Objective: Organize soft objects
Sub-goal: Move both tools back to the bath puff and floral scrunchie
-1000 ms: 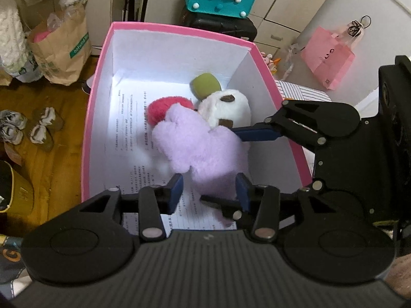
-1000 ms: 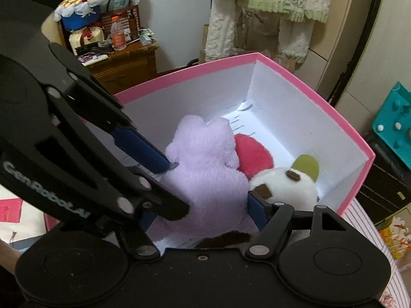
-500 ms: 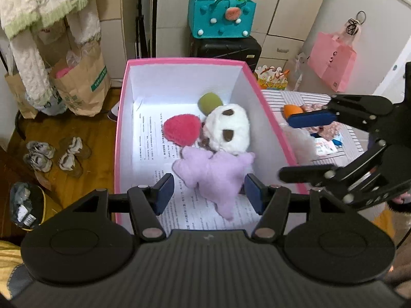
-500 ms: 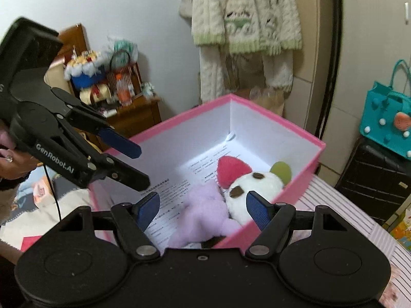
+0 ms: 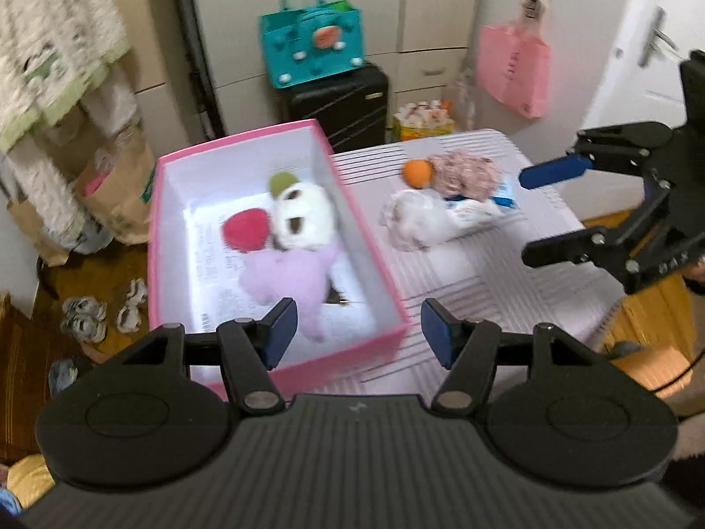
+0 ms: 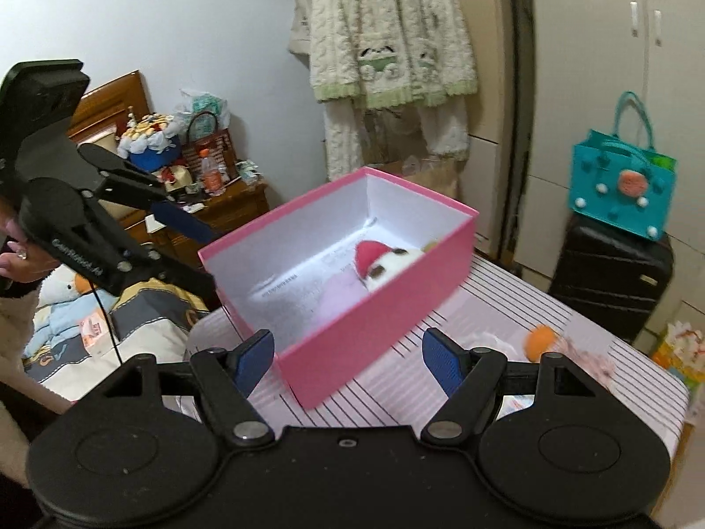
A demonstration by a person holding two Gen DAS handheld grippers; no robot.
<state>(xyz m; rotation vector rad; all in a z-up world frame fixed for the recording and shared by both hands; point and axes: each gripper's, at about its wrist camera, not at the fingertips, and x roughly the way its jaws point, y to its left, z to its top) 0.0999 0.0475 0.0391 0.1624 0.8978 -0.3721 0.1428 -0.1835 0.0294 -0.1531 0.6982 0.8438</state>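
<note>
A pink box (image 5: 343,352) with a white inside stands on the striped table (image 5: 462,273). In it lie a lilac plush (image 5: 291,273), a white brown-spotted plush (image 5: 304,216), a red piece (image 5: 244,229) and a green one (image 5: 280,183). My left gripper (image 5: 358,328) hovers open and empty above the box's near end. My right gripper (image 5: 542,211) hangs open over the table's right side, holding nothing. To the right of the box, an orange ball (image 5: 416,172), a pinkish fuzzy thing (image 5: 467,172), a white soft bundle (image 5: 414,220) and a tissue packet (image 5: 480,209) lie on the table. From the right wrist, the box (image 6: 374,330) sits ahead of my right gripper (image 6: 348,359), with the left gripper (image 6: 207,255) beyond its left end.
A teal bag (image 5: 315,44) rests on a black suitcase (image 5: 343,97) behind the table. A pink bag (image 5: 513,70) hangs at the right. A paper bag (image 5: 114,189) and shoes (image 5: 83,313) are on the floor left of the box. A bed (image 6: 132,335) and wooden nightstand (image 6: 229,207) lie beyond.
Both grippers rose and drew back out of the box, leaving the lilac plush lying inside. The left jaws widened. The items on the table beside the box came into view.
</note>
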